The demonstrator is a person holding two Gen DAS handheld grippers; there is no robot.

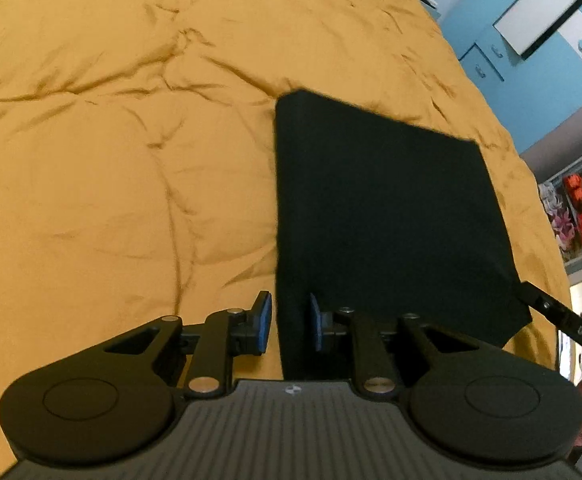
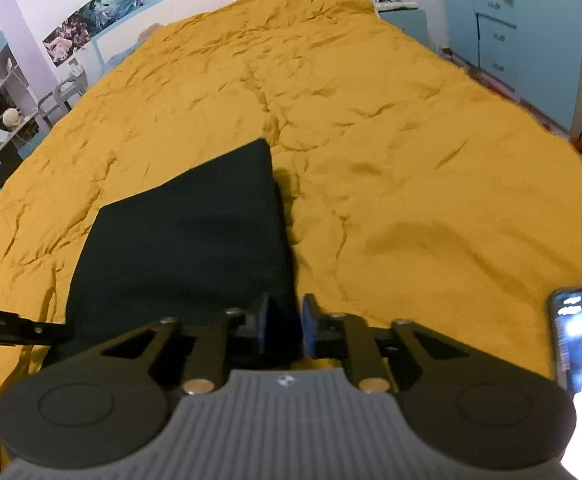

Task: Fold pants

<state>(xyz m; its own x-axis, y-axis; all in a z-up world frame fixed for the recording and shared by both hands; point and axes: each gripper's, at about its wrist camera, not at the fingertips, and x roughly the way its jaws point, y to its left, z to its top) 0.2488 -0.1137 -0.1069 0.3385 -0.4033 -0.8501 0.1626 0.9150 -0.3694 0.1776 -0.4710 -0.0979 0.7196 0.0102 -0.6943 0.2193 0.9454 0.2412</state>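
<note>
So you've got the black pants point(image 1: 387, 216) already down to a compact rectangle on the mustard duvet point(image 1: 111, 140), and each gripper sits on one near corner. The bundle runs straight away from both sets of jaws, long axis pointing up the bed, so whatever fold comes next probably means carrying the near edge forward over the far one.

Your left gripper point(image 1: 289, 322) straddles the pants' left edge: the right-hand pad is over the dark cloth, the left-hand pad is out over bare duvet, and there's a visible gap between them. Jaws narrow but not pinching, as far as I can see.

Your right gripper point(image 2: 285, 326) is on the opposite near corner, where the cloth's right edge runs in between its pads. Jaws look narrow too, with fabric between them, but it's all black on black, so I can't tell if the pads actually bite.

Neither hand is nearer, they're basically level at the near edge. There's also a lit phone point(image 2: 581, 340) off to the right of your right jaws, well clear.
</note>
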